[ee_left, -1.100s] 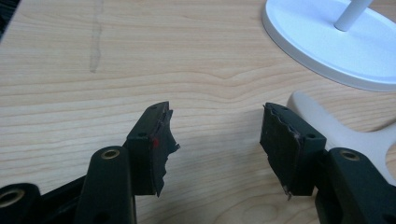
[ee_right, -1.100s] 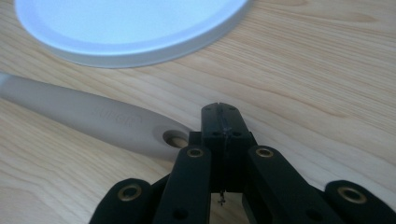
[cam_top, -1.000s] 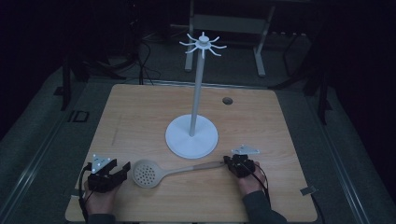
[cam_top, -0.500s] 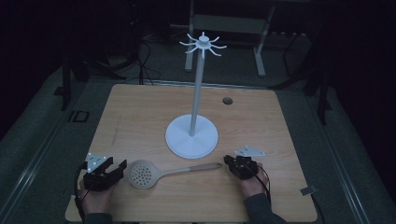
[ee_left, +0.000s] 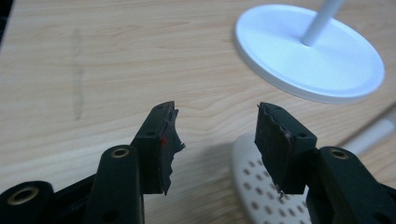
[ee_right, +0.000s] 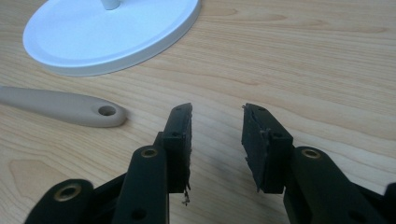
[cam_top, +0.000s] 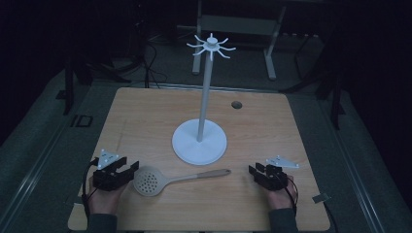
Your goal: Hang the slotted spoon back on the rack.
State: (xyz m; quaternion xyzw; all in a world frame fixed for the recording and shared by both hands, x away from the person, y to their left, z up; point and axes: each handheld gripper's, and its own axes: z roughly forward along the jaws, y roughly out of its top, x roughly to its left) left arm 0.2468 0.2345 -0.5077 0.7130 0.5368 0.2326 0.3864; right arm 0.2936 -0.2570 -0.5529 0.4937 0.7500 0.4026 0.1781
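Beige plastic skimmer spoon [cam_top: 167,179], round perforated bowl, long handle with hanging hole at end, flat on pale wooden table [cam_top: 145,121], just before white round-based stand [cam_top: 199,141].

Left gripper [cam_top: 127,171] beside bowl, fingers apart, just closing slightly, nothing between.

Right gripper [cam_top: 256,171] off handle since a second ago, shifted right; fingers just opening, empty.
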